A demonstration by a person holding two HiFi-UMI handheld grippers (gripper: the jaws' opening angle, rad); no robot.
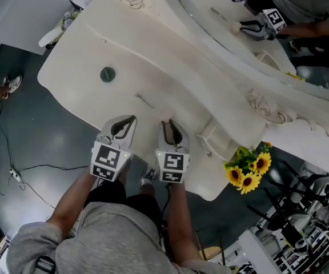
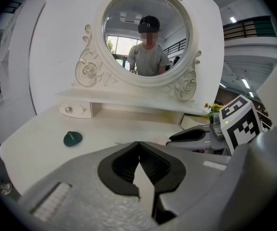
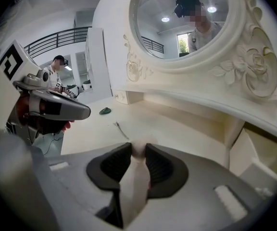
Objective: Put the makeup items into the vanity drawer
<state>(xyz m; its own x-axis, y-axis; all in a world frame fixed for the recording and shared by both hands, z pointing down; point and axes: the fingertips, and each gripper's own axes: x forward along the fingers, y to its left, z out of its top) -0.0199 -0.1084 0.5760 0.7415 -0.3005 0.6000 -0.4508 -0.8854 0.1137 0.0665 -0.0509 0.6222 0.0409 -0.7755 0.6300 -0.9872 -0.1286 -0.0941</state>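
A pale pink makeup sponge point(image 3: 138, 149) lies on the white vanity top point(image 1: 153, 50) and sits between the tips of my right gripper point(image 3: 138, 153), whose pads touch it on both sides. From the head view the sponge point(image 1: 167, 116) shows at that gripper's point(image 1: 169, 122) tip. Just left of it my left gripper point(image 1: 131, 119) hovers near the table's front edge, shut and holding nothing point(image 2: 138, 144). A round dark green item point(image 1: 107, 74) lies further left, and a thin stick point(image 1: 144, 100) rests between it and the grippers. A small drawer with a knob point(image 2: 76, 110) sits under the shelf's left end.
The oval mirror point(image 2: 145, 32) in its carved frame stands at the back and reflects the person. A box-like compartment point(image 1: 213, 138) stands under the shelf's right end. Sunflowers point(image 1: 247, 167) stand off the table's right corner. A cable point(image 1: 16, 173) lies on the dark floor.
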